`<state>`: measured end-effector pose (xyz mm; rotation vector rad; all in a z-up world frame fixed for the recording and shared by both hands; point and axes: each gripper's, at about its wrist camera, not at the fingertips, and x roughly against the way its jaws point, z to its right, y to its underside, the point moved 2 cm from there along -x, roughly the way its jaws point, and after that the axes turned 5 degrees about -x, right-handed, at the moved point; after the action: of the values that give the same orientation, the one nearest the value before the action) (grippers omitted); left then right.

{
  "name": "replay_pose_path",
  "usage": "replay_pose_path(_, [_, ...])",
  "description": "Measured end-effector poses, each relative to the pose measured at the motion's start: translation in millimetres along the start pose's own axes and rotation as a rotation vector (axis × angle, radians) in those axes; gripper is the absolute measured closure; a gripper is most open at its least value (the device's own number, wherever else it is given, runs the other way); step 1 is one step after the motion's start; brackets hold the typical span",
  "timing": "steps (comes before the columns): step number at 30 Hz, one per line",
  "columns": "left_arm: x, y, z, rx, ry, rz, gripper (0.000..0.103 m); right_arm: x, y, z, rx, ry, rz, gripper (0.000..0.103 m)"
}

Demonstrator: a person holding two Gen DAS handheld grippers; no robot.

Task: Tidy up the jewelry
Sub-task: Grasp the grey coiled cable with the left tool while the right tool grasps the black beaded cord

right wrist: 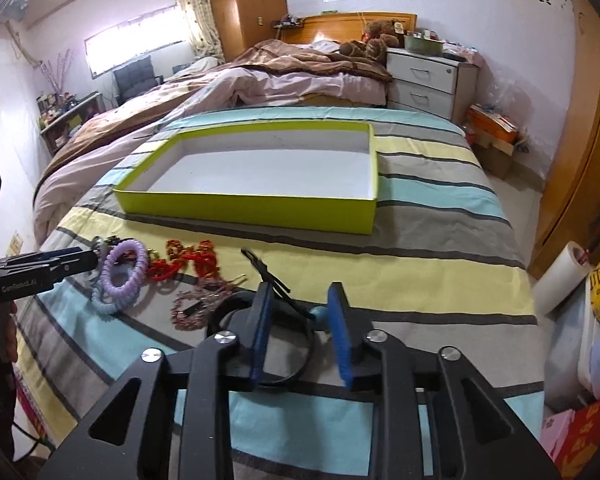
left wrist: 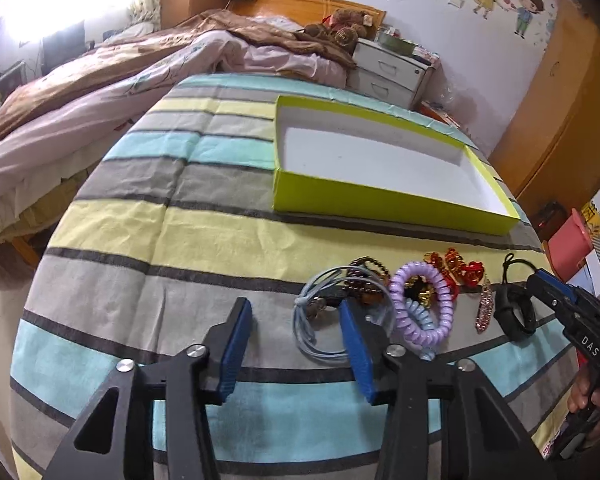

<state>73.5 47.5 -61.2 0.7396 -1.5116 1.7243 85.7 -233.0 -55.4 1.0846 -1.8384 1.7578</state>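
A shallow yellow-green box point(left wrist: 380, 200) with a white bottom lies empty on the striped cloth; it also shows in the right wrist view point(right wrist: 244, 210). In front of it lies a row of jewelry: blue cord loops point(left wrist: 312, 320), a purple spiral band point(left wrist: 432, 320), red-gold ornaments point(left wrist: 460, 268), a pink beaded piece point(left wrist: 485, 308) and a black band point(left wrist: 512, 316). My left gripper point(left wrist: 294, 316) is open, its right finger over the blue loops. My right gripper point(right wrist: 300, 300) is open above the black band point(right wrist: 236, 304), next to the pink beaded piece point(right wrist: 192, 308).
The striped cloth point(left wrist: 180, 224) covers a table. A bed with pink and brown covers point(right wrist: 228, 80) stands behind and to the left. A white drawer unit point(right wrist: 428, 80) stands at the back. Boxes and a paper roll point(right wrist: 564, 276) sit on the right.
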Motion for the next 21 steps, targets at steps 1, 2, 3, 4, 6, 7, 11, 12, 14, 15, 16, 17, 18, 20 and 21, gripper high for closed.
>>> replay_pose_path(1, [0,0,0,-0.006,-0.007,0.003,0.063,0,-1,1,-0.004,0.0,0.0,0.083])
replay_pose_path(2, [-1,-1,0,-0.011,-0.011,0.005,0.064,0,-2,3,-0.015,-0.01,-0.001,0.087])
replay_pose_path(3, [-1,-1,0,-0.013,-0.011,0.003,0.065,-1,-4,5,-0.023,-0.014,-0.005,0.089])
replay_pose_path(4, [-2,-2,1,-0.016,-0.01,0.004,0.066,-3,-5,7,-0.033,-0.012,-0.01,0.095])
replay_pose_path(6, [-3,-3,1,-0.021,-0.013,0.003,0.069,-3,-5,10,-0.049,-0.011,-0.011,0.1])
replay_pose_path(7, [-3,-3,2,-0.025,-0.011,0.003,0.071,-3,-5,11,-0.054,-0.009,-0.011,0.1])
replay_pose_path(11, [-6,-6,2,-0.039,-0.018,0.003,0.077,-1,-7,17,-0.084,0.004,0.003,0.101])
replay_pose_path(12, [-6,-7,2,-0.041,-0.021,0.002,0.079,-1,-7,19,-0.092,0.005,0.009,0.101])
replay_pose_path(14, [-8,-8,3,-0.055,-0.031,0.003,0.08,1,-8,21,-0.103,0.004,0.016,0.101])
replay_pose_path(15, [-9,-9,3,-0.061,-0.041,0.001,0.083,1,-9,22,-0.107,0.006,0.018,0.101])
replay_pose_path(16, [-8,-9,3,-0.064,-0.045,0.002,0.084,2,-9,22,-0.111,0.009,0.021,0.101])
replay_pose_path(17, [-9,-9,3,-0.067,-0.047,0.003,0.084,2,-9,22,-0.113,0.008,0.023,0.101])
replay_pose_path(18, [-8,-9,3,-0.063,-0.048,0.006,0.086,3,-9,22,-0.115,0.007,0.024,0.101])
replay_pose_path(20, [-7,-9,2,-0.058,-0.04,0.009,0.086,4,-10,23,-0.116,0.006,0.028,0.101])
replay_pose_path(21, [-6,-9,1,-0.057,-0.04,0.016,0.086,4,-10,23,-0.117,0.005,0.032,0.101])
